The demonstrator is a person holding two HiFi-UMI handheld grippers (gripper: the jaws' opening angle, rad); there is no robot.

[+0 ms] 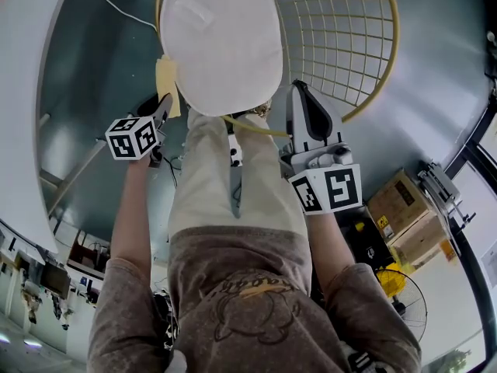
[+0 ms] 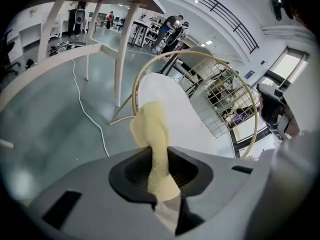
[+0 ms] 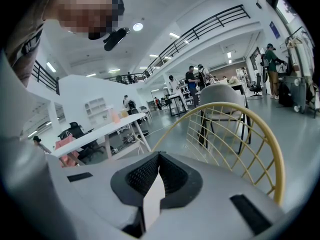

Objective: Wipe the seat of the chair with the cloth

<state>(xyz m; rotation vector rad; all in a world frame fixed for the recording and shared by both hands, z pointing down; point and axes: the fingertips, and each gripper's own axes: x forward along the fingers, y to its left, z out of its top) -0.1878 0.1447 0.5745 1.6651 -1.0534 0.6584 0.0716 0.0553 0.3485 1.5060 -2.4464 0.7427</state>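
Left gripper view, nearest first: the left gripper [image 2: 160, 174] has its jaws clamped on a soft, pale yellow, fleecy cloth [image 2: 151, 129]. The cloth stands out of them as a narrow folded strip, its long axis pointing straight ahead. Just past its free end, mid-frame, lies the chair's smooth white oval seat cushion [image 2: 172, 109], ringed by a thin yellow metal wire-grid back [image 2: 225, 94] at right. In the head view the cloth sits at the seat's left edge; whether it touches I cannot tell. The seat lies forward and rightward of it, so a sweep that way looks due. The right gripper [image 1: 301, 92], jaws together on nothing, hangs by the seat's lower right rim. Beyond, a white cable [image 2: 93, 123] crosses the glossy grey floor [image 2: 50, 124].
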